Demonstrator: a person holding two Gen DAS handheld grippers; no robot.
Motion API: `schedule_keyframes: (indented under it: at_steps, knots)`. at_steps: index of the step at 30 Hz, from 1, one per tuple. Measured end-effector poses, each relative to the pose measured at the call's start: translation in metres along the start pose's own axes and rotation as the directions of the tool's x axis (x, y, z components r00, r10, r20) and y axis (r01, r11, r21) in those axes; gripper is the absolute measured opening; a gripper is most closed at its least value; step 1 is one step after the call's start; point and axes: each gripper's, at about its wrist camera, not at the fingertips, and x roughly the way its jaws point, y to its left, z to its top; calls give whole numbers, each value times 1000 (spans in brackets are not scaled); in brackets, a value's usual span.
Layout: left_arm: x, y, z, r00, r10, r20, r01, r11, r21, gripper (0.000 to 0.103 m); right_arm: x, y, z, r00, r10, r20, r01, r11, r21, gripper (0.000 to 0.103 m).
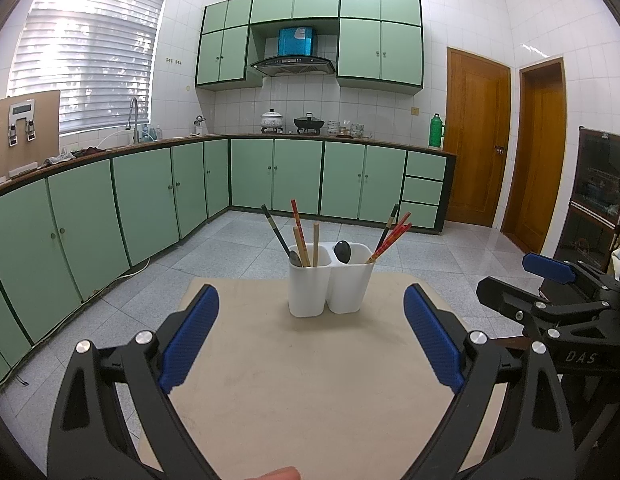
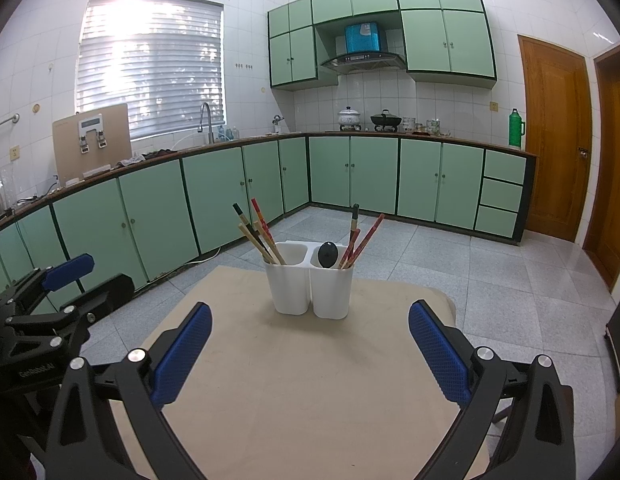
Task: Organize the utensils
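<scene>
A white two-compartment utensil holder stands at the far end of a beige table. Its left compartment holds several chopsticks and a spoon. Its right compartment holds a black spoon and red chopsticks. My left gripper is open and empty, short of the holder. The holder also shows in the right wrist view, with chopsticks and the black spoon. My right gripper is open and empty, short of the holder.
The table stands on a grey tiled floor. Green cabinets line the walls behind. The right gripper shows at the right edge of the left wrist view; the left gripper shows at the left of the right wrist view.
</scene>
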Motion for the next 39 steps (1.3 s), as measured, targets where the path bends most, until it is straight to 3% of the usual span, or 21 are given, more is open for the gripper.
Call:
schedule_keyframes:
  at_steps: [39]
  knots:
    - [3,3,-4,1000,-5,-6,4,1000,-7,91,0,0,1,1000,0,-2,0,1000,0,97]
